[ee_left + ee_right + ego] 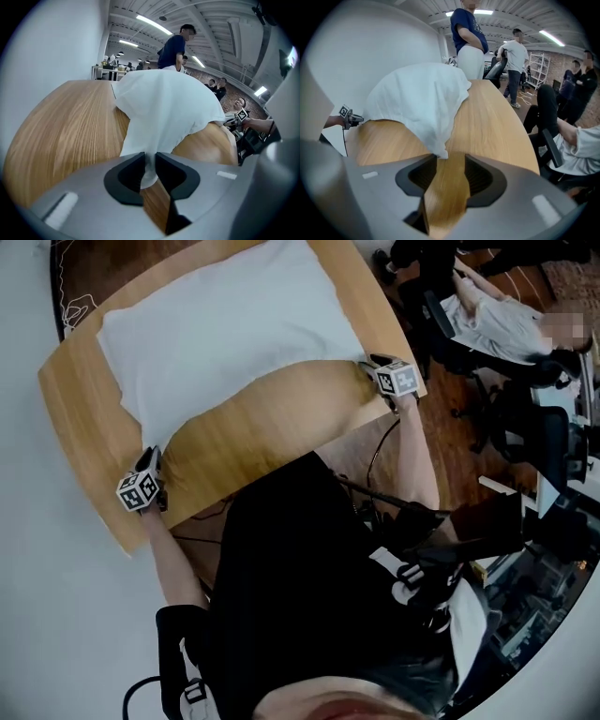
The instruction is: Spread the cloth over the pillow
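Both arms stretched forward, tongs tipped downward
Left tongs (150,158) are pinched on a corner of the cloth (164,108), while the right tongs (449,161) stand with jaws apart, gripping nothing. The left forearm (173,563) and right forearm (419,451) reach out bare, well apart.

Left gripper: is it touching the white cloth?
Touching. In its own view, the left gripper has its jaws closed on a corner of the cloth, and the cloth fills the narrow gap between them.
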A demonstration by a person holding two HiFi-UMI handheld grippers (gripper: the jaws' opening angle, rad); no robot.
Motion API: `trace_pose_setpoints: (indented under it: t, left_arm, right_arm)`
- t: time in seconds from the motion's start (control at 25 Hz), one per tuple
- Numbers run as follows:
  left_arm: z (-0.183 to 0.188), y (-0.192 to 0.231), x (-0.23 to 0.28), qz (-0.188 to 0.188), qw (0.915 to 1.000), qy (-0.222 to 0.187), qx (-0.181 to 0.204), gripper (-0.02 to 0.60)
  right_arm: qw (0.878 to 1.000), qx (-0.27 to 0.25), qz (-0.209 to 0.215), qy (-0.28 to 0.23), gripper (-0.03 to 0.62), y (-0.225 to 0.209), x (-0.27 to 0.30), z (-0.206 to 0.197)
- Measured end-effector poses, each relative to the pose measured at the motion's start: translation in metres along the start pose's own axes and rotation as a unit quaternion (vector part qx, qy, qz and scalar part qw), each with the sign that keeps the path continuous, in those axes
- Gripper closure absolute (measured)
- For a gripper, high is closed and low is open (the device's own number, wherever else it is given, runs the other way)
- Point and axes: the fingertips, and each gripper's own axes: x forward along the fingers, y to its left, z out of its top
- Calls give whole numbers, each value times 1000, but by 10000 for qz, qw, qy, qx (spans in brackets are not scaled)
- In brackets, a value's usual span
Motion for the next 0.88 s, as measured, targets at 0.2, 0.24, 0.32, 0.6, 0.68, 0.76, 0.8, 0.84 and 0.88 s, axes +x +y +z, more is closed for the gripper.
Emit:
trace_pose_setpoints:
  t: [0.2, 0.24, 0.32, 0.6, 0.68, 0.76, 0.8, 0.84, 0.88]
  left_arm:
    - [1, 2, 2, 8, 9998, 89, 191, 508]
    - [1, 2, 2, 13, 9997, 93, 234, 508]
    - [1, 2, 1, 38, 9995, 106, 302, 509]
    - [69, -24, -75, 30, 9954, -519, 804, 530]
    - [84, -38, -95, 72, 9927, -680, 996, 553]
    - [67, -45, -92, 80, 9932, -477, 1056, 571]
    - [49, -43, -81, 44, 9945, -247, 1012, 571]
    - [29, -40, -66, -14, 9959, 4, 908, 571]
    - [12, -35, -51, -72, 9966, 249, 782, 571]
  right_arm:
    - [9974, -713, 120, -37, 390, 7, -5, 5]
    - [9967, -792, 120, -89, 390, 9, -2, 10]
    - [9964, -804, 204, -158, 399, 11, 4, 20]
    - [9791, -989, 412, -1728, 585, 21, -139, 131]
    - [9727, -1359, 304, -1859, 585, 28, -178, 143]
    - [9797, -1539, 137, -1281, 585, 21, -162, 109]
    - [9844, -1580, 40, -770, 585, 13, -134, 81]
    - [9871, -1583, -18, -259, 585, 5, -98, 54]
    - [9880, -1538, -21, 143, 585, 1, -61, 31]
